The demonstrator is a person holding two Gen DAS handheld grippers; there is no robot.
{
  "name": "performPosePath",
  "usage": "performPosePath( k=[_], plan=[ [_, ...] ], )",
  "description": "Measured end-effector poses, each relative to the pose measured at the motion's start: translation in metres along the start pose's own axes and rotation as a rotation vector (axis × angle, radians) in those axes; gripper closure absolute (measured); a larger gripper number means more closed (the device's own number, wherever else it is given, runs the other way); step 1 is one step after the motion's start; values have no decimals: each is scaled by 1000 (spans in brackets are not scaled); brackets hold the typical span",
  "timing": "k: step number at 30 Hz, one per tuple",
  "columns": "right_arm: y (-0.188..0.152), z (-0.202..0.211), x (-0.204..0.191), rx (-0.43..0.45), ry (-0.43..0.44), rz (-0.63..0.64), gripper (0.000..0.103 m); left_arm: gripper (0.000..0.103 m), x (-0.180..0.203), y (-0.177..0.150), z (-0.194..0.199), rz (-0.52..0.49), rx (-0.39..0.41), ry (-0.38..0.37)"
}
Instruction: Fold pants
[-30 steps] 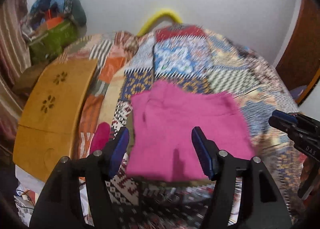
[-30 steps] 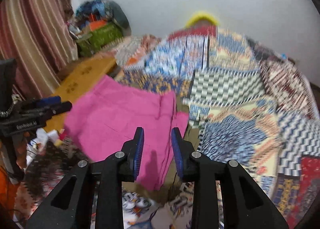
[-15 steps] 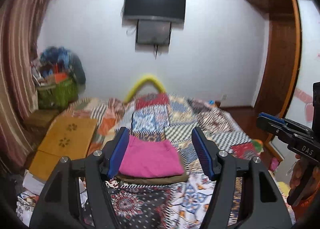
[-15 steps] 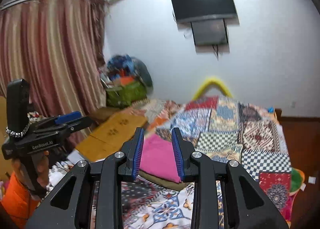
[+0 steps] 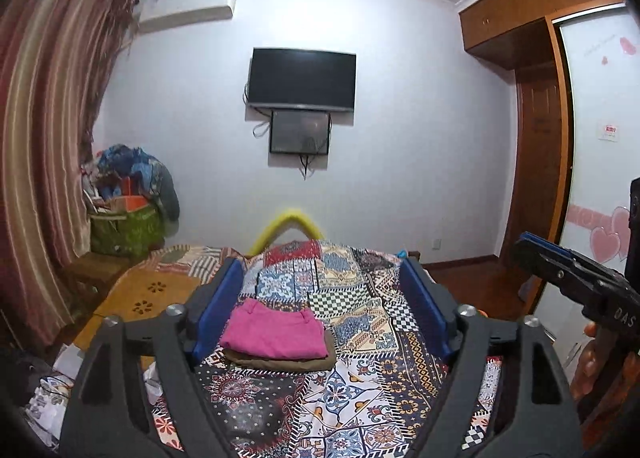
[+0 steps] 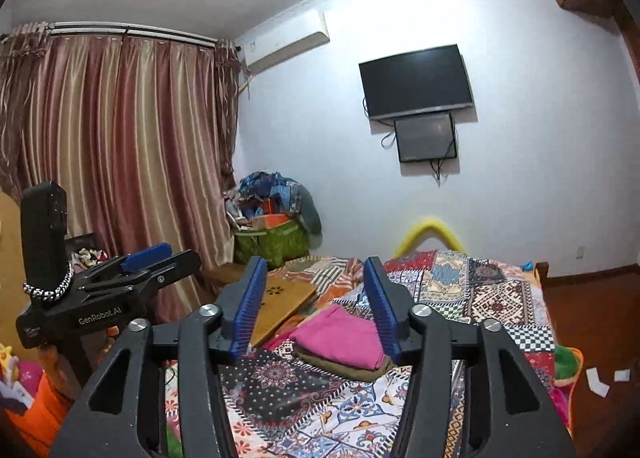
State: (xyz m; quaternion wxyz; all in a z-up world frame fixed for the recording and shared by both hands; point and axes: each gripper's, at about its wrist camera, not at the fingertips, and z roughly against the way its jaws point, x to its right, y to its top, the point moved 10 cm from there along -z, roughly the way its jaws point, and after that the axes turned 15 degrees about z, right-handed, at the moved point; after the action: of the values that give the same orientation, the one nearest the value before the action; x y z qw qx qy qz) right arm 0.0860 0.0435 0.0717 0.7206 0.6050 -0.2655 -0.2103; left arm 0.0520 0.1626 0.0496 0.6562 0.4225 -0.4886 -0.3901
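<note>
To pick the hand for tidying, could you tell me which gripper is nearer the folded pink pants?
Left, it seems: the left gripper faces the pink pants head-on, clear of them; the right gripper stands off to their right.

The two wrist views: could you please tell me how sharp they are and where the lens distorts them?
Left wrist view: sharp, pink folded pants crisp; curtain and wardrobe bow at the edges, corners dark. Right wrist view: also sharp; curtain rod curves, yellow headboard slightly soft.
</note>
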Motion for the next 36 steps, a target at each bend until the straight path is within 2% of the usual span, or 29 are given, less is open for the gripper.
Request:
performPosePath(
  k=[6, 7, 9, 11, 13, 36],
  plan=[
    [3, 10, 4, 36, -34, -16, 24, 1, 6, -2, 26, 2, 42, 3],
    [4, 9, 5, 40, -52, -8, 18, 0, 8, -3, 29, 1, 45, 1],
    [5, 8, 7, 39, -81, 7, 16, 0, 9, -7, 32, -4, 45, 2],
    [5, 11, 6, 39, -100, 5, 6, 0, 12, -10, 35, -14, 44, -3],
    [5, 14, 7, 47, -118, -5, 0, 0, 15, -12, 36, -20, 44, -8],
    [-4, 23, 2, 19, -120, 7, 0, 0, 13, -17, 42, 18, 33, -12]
  ],
)
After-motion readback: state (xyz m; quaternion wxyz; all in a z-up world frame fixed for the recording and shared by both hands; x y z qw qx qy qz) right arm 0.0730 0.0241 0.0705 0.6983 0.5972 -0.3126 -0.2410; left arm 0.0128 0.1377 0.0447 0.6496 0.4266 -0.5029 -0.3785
